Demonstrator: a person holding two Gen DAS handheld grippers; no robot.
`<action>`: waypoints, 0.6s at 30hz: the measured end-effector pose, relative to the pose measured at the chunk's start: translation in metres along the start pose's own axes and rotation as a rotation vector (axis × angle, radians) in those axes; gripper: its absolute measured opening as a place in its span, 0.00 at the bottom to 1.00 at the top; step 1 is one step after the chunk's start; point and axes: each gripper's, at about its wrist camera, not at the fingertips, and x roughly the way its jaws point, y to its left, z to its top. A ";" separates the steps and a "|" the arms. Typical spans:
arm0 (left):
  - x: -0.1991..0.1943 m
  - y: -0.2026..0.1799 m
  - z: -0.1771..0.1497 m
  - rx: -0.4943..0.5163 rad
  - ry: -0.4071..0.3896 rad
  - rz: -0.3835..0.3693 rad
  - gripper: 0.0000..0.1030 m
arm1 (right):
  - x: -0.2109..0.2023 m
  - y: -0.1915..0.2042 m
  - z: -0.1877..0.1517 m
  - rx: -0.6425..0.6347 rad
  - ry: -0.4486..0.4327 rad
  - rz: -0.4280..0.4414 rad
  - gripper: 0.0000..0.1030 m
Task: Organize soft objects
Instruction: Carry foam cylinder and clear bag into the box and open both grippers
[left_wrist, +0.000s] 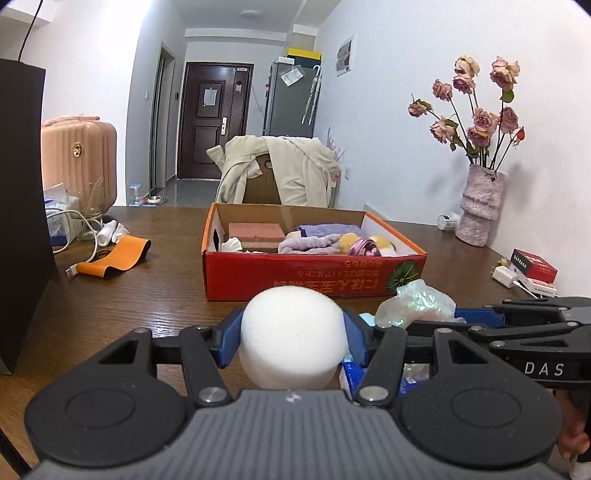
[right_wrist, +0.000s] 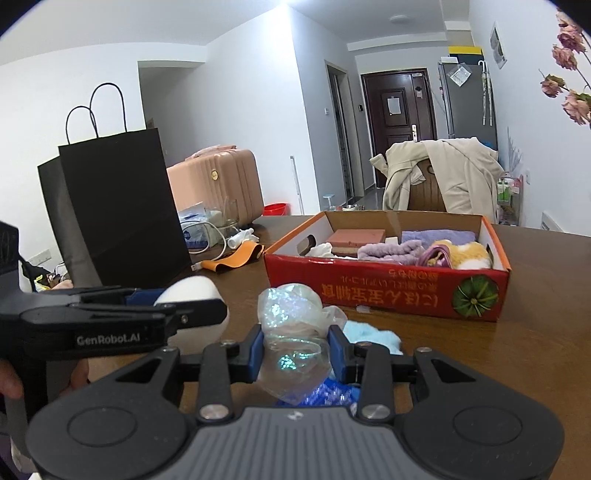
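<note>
I hold one soft thing in each of my tongs, and both are on the near side of the red cardboard box (left_wrist: 314, 273), not yet over it. My left gripper (left_wrist: 293, 341) is clamped on a white foam ball (left_wrist: 291, 336); the blue pads press its two sides and the ball fills the gap. My right gripper (right_wrist: 295, 354) is clamped on a crumpled shiny plastic bag (right_wrist: 291, 332), which bulges above and below the pads. The two tongs are just beside each other, the left one to the left of the right one.

What can go wrong, I think: the bag is thin and slippery, and the pads hold only a part of it, so it may slide out before it reaches the box, or hang down and catch on the near wall of the box. The foam ball is round; if I open the pads before it is over the rim, it will probably roll away on the wooden table (left_wrist: 147, 295). The box is also already quite full: a pink sponge (left_wrist: 255, 232), purple towels (left_wrist: 310, 242) and a yellow plush thing (left_wrist: 369, 243) lie inside, so a ball dropped on top could bounce out again. And because my tongs are so close, they may knock each other when I lift over the wall.

A light blue fluffy cloth (right_wrist: 373, 338) lies on the table between my right gripper and the box.
</note>
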 end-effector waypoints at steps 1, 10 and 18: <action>-0.001 0.000 0.001 0.003 -0.003 0.002 0.56 | -0.002 0.000 -0.001 0.005 -0.002 -0.001 0.35; 0.023 0.011 0.035 0.055 -0.066 0.009 0.57 | 0.010 -0.005 0.009 -0.004 -0.014 0.001 0.35; 0.117 0.033 0.099 0.117 -0.071 -0.002 0.57 | 0.071 -0.026 0.075 -0.073 -0.061 -0.007 0.35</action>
